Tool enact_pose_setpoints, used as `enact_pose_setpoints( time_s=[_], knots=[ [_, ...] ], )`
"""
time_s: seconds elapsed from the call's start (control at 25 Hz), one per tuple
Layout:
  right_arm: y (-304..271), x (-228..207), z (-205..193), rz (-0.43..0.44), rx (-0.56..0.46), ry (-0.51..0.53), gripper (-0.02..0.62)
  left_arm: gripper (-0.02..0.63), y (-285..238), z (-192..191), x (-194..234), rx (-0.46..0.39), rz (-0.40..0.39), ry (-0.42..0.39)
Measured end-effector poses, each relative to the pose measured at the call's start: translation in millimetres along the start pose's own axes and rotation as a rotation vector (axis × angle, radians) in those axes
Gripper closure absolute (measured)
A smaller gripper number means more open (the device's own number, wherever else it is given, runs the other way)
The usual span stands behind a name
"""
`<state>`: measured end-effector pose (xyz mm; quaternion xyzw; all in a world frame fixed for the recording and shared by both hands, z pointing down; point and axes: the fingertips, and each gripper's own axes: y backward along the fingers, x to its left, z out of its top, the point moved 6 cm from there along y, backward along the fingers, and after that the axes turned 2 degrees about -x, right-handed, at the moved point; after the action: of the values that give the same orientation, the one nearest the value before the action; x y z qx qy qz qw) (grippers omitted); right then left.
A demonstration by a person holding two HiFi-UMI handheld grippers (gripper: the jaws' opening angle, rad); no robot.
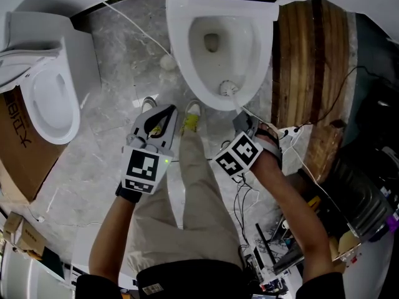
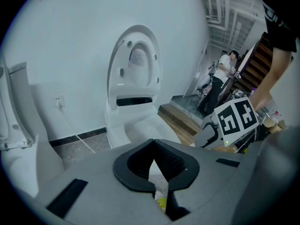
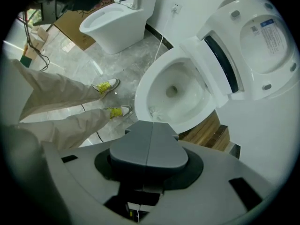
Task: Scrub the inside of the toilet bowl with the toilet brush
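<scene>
You'll find nothing legible here: the dark print on the cardboard box (image 1: 15, 167) is cut off, and the sticker (image 3: 271, 28) inside the lid (image 3: 281, 64) is too small to read.

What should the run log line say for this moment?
stage: brush in bowl | right gripper: shut on toilet brush, head against front inner wall of toilet bowl | left gripper: shut, empty, outside bowl
</scene>
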<state>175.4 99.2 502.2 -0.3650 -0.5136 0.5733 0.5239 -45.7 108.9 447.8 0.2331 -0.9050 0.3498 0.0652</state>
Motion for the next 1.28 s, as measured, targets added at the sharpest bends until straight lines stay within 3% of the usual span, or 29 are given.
enact_pose_setpoints(
  time_s=[0.36,0.72,1.28],
  knots=[
    [6.5,1.7,12.6,0.070,-0.051,-0.133,0.426,0.588,-2.2,0.4,-2.0,-0.001,-0.009,0.001],
    [11.5,5.9,35.9,0.087,-0.120,-0.179,0.426,0.588,-3.9,-9.0,1.7,0.016,-0.011,0.000],
    [16.4,-21.1,76.2,0.105,-0.277,-0.254,0.426,0.588,-0.6,16.9,11.2,0.035,-0.024,-0.054]
  ],
)
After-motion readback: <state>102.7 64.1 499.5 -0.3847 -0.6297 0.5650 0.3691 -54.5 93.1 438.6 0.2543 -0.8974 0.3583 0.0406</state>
